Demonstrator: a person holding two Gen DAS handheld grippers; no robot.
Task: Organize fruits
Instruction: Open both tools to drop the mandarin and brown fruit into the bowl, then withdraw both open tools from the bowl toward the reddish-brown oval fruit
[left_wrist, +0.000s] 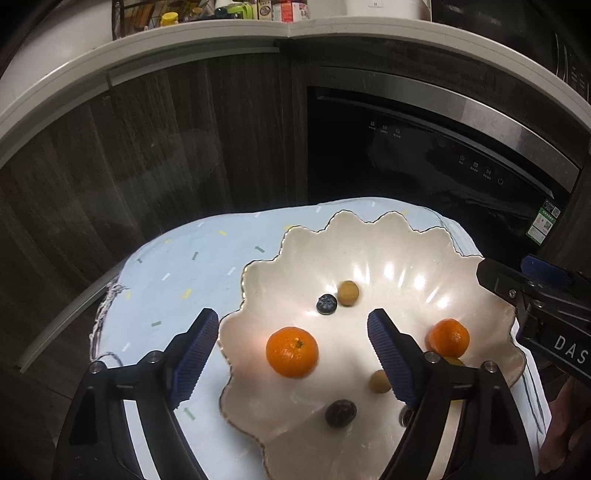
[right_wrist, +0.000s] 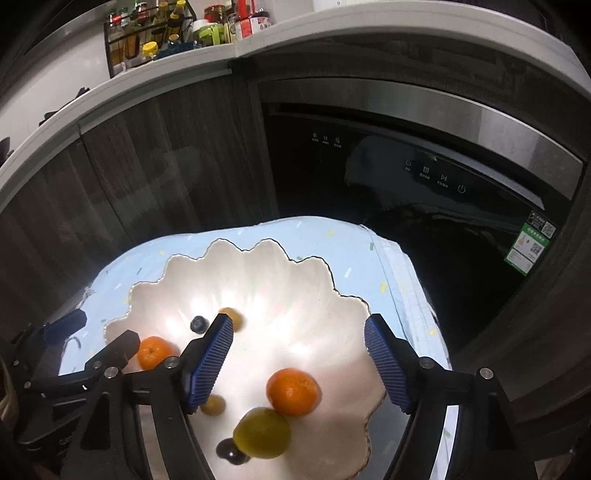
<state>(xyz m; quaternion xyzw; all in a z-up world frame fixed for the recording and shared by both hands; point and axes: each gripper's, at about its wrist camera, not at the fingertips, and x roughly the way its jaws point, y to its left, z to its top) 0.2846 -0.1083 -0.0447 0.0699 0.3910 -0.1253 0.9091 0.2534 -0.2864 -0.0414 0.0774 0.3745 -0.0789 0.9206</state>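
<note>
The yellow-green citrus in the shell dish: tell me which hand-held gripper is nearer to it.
Right. The yellow-green citrus lies low between the open fingers of the right hand-held gripper. The left hand-held gripper is open around an orange mandarin on the dish's other side.

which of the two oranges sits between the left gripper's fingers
The orange near the shell dish's left rim, below the blueberry. The other orange lies outside the right finger.

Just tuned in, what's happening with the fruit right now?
Both grippers hover open over the shell-shaped dish, and neither is holding anything. The left gripper frames an orange mandarin; the right gripper is above another mandarin beside a yellow-green citrus. A blueberry and small tan fruits also lie in the dish, on a light blue cloth.
</note>
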